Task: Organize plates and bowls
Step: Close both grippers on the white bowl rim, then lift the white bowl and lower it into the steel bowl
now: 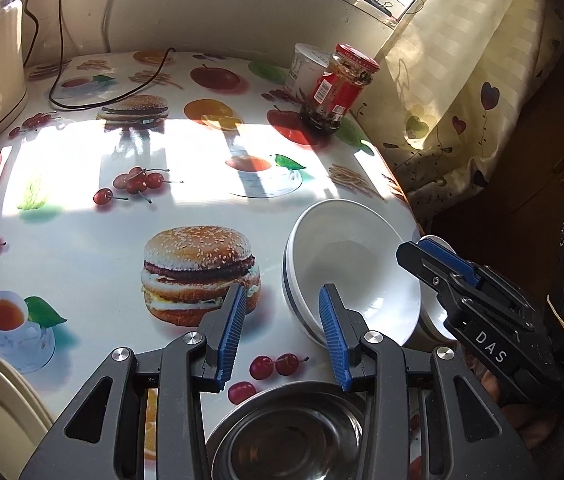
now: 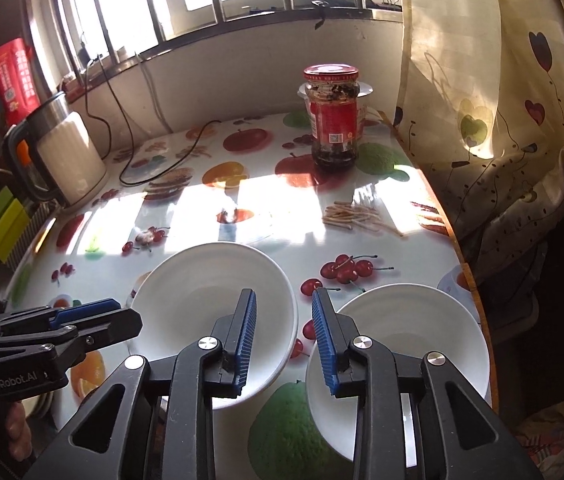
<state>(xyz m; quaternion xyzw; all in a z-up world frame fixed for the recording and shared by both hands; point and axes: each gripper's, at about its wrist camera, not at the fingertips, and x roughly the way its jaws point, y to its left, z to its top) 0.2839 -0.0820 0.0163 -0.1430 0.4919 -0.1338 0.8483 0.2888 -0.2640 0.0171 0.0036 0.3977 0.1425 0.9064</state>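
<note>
Bowls (image 2: 217, 312) (image 2: 402, 344) lower centre need nesting: right gripper (image 2: 284, 336), jaws apart and pinching nothing, should straddle one rim squarely.

A red-lidded jar (image 2: 332, 118) stands at the far end of the counter (image 1: 81, 248), a white tub (image 1: 305, 68) just behind it. A kettle (image 2: 63, 156) sits at the left, a black cable (image 1: 113, 92) trailing beside it. A heart-print curtain (image 2: 502, 120) hangs on the right.

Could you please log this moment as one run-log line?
stage: reaching | left gripper: open, empty, beside stacked bowls | right gripper: open, empty, between stacked bowls and single bowl | steel bowl: untouched
</note>
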